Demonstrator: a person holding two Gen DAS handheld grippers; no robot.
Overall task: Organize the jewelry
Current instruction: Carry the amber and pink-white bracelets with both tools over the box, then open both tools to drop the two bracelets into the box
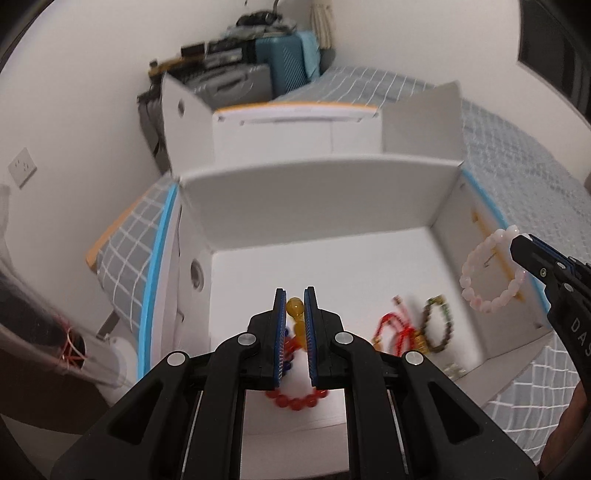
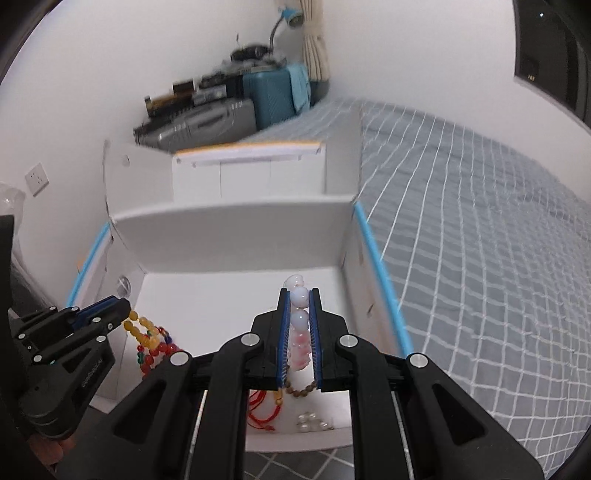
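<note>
My left fingers [image 1: 295, 306] clamp amber beads [image 1: 294, 307]; my right fingers [image 2: 300, 300] clamp a pink bracelet [image 2: 299, 299]. Only the left view shows its whole loop and "DAS" lettering; clear beads [image 2: 312, 421] show only in the right.

Bed with grey grid-check cover [image 2: 480, 229] carries everything. At its far end against the wall: blue suitcase [image 2: 271, 98], grey case [image 2: 207, 118] beside it, cluttered pile on top. Wall socket [image 2: 37, 179] on left wall. Desk lamp [image 2: 291, 14] and curtain [image 2: 314, 48] in far corner.
</note>
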